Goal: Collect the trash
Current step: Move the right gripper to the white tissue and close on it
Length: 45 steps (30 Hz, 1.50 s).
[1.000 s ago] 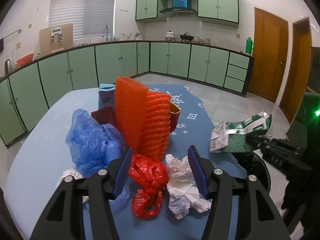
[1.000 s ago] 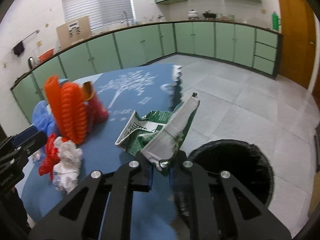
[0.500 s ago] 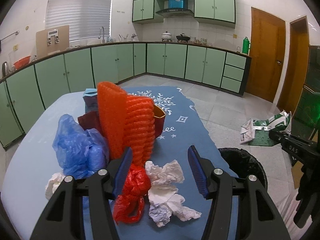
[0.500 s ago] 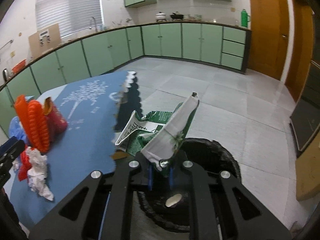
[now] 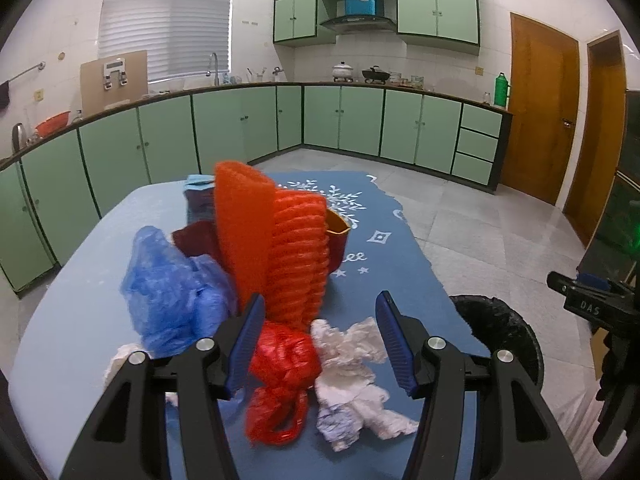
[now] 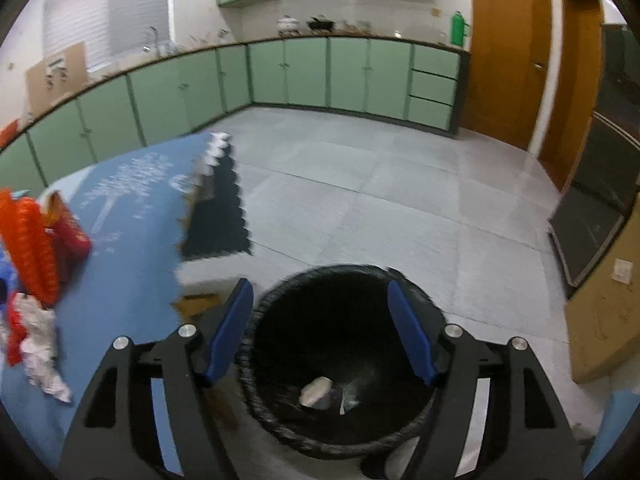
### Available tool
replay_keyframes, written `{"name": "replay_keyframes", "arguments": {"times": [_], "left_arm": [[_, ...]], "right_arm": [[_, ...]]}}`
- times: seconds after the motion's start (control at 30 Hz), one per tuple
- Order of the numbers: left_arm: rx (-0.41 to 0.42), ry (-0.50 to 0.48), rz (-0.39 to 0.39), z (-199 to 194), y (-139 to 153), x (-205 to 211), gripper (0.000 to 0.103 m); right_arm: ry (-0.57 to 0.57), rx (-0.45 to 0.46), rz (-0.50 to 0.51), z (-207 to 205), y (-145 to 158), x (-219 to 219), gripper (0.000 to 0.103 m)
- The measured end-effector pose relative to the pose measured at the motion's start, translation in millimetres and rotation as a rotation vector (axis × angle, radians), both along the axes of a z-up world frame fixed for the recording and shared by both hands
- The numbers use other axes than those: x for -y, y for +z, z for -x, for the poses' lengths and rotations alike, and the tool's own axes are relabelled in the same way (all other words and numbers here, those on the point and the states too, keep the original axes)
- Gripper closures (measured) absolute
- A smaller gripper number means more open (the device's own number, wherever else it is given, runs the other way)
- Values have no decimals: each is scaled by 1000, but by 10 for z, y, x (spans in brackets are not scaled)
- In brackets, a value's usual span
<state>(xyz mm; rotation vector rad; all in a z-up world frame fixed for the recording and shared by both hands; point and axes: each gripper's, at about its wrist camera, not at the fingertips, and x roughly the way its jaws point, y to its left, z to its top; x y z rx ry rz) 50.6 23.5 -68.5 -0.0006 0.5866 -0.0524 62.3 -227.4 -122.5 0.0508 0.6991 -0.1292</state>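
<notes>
Trash bin [image 6: 340, 364] mouth lies unobstructed; orange mesh [image 5: 272, 240] blocks the table [image 5: 60, 320] middle.

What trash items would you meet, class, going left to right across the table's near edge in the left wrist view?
Blue plastic bag → red plastic bag → crumpled white tissue → black trash bin off the table.

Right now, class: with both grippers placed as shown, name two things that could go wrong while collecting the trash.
1. The left gripper straddles both the red plastic bag and the white tissue; closing may catch only part of either.
2. The tall orange mesh stands right behind them and could topple if bumped.
</notes>
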Motion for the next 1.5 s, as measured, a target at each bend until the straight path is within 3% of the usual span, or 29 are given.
{"name": "replay_keyframes", "arguments": {"times": [0.4,0.93,1.03,1.13,1.23,1.3,1.33,1.5], "left_arm": [[-6,80,-5,166,-8,-410,46],[-10,140,18,271,-77,-814,46],[-11,140,26,279,-79,-832,46],[-12,140,31,287,-84,-843,46],[-11,138,35,281,-84,-844,46],[-11,134,36,285,-85,-834,46],[-11,131,36,288,-82,-835,46],[-6,111,36,304,-61,-761,46]], "right_arm": [[318,85,-116,139,142,-1071,33],[485,51,-105,145,85,-1786,34],[507,17,-99,137,3,-1881,41],[529,-19,-106,123,-83,-1927,55],[565,-48,-116,124,-126,-1962,75],[580,-48,-118,141,-114,-1968,96],[583,-46,-116,150,-104,-1973,100],[567,-18,-121,158,-12,-1891,100]]}}
